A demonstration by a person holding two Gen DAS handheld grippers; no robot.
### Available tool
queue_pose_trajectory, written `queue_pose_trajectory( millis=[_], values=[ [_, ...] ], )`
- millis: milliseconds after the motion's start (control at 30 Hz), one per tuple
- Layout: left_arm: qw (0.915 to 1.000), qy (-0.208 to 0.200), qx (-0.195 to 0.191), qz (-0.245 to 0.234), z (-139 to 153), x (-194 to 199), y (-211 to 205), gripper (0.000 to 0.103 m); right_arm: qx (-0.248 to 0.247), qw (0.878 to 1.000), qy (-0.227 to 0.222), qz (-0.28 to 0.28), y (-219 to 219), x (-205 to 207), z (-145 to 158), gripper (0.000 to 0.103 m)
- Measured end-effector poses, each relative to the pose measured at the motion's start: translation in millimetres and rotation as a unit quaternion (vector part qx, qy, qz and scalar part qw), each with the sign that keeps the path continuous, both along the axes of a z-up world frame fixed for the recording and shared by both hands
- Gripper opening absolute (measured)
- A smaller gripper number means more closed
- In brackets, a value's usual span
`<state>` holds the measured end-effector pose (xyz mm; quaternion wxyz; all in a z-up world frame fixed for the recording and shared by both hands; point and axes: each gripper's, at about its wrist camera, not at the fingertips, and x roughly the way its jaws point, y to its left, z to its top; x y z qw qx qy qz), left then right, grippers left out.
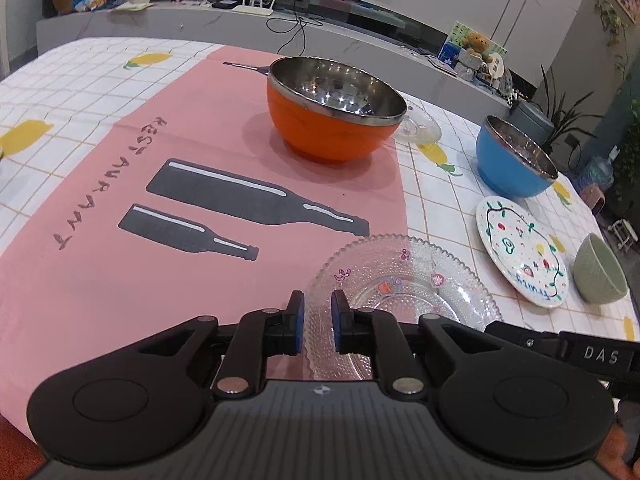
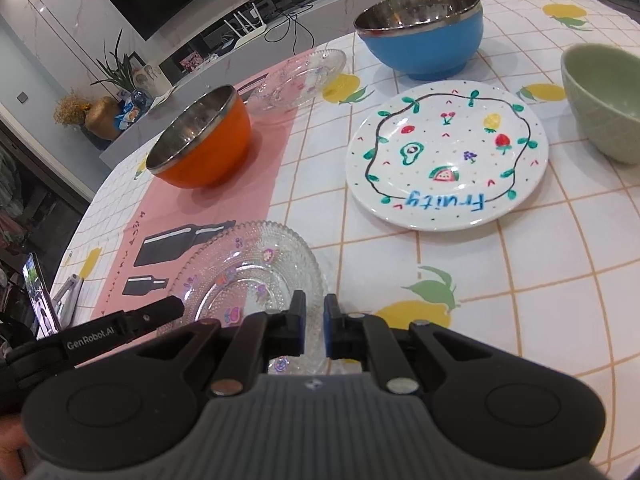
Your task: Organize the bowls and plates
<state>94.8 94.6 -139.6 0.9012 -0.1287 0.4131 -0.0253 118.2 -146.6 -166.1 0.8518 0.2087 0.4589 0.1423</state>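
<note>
Both hand-held grippers pitched downward over glass plate [image 1: 400, 276], jaws near-closed.

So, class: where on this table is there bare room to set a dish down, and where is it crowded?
Free: the pink mat left of the orange bowl and near glass plate. Crowded: the right side, where the blue bowl, Fruity plate and green bowl sit close together.

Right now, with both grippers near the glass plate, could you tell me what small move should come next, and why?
Probably open the left gripper a little and ease it onto the near rim of the glass plate. Its jaws look nearly closed above that rim, holding nothing, and the right gripper is shut and empty too, so no dish is gripped yet.
</note>
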Motion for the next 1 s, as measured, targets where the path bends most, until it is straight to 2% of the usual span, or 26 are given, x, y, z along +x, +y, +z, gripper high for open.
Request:
queue_pose_trajectory(
  millis=[133, 167, 233, 267, 300, 400, 567, 667, 800, 833, 933, 1000],
  values=[
    [1.0, 0.002, 0.006, -0.004, 0.3, 1.0, -2.1, 0.018, -0.003, 1.0, -0.001, 0.003, 0.8, -0.2, -0.1, 0.008],
    [1.0, 0.003, 0.005, -0.003, 0.0, 1.2, -2.5, 0.019, -0.006, 1.0, -0.002, 0.005, 2.1, -0.3, 0.2, 0.011],
    [1.0, -0.003, 0.007, -0.001, 0.4, -0.5, -3.1, 0.026, 0.001, 1.0, -0.001, 0.006, 3.1, -0.6, 0.4, 0.017],
    [0.9999, -0.011, 0.009, 0.0, 1.5, -2.4, -3.2, 0.036, 0.008, 1.0, 0.0, 0.009, 2.8, -0.2, 0.6, 0.025],
    [0.9998, -0.017, 0.01, 0.001, 3.0, -4.1, -3.1, 0.044, 0.017, 1.0, 0.0, 0.011, 2.4, -0.6, 1.6, 0.029],
    [0.9993, -0.033, 0.016, 0.01, 10.1, -8.8, -1.9, 0.052, 0.001, 1.0, -0.018, 0.016, 2.9, -4.1, 9.4, 0.031],
    [0.998, -0.048, 0.04, 0.009, 23.1, -14.8, -8.1, 0.053, -0.024, 0.999, -0.046, 0.016, 0.6, -9.8, 23.6, 0.036],
    [0.9956, -0.068, 0.064, 0.001, 35.4, -21.2, -18.6, 0.053, -0.062, 0.996, -0.061, 0.019, 4.3, -12.8, 35.4, 0.039],
    [0.994, -0.084, 0.069, -0.014, 51.2, -25.2, -30.2, 0.053, -0.089, 0.991, -0.093, 0.018, 4.8, -21.3, 54.8, 0.06],
    [0.9932, -0.089, 0.073, -0.017, 54.7, -26.4, -33.6, 0.053, -0.099, 0.99, -0.103, 0.016, 4.5, -24.0, 59.9, 0.062],
    [0.9876, -0.124, 0.09, -0.034, 64.3, -32.4, -44.6, 0.053, -0.128, 0.982, -0.136, -0.001, 0.5, -31.0, 74.2, 0.063],
    [0.9817, -0.151, 0.106, -0.046, 70.9, -37.1, -53.1, 0.053, -0.125, 0.978, -0.163, -0.029, -8.3, -37.0, 82.0, 0.063]
  ],
)
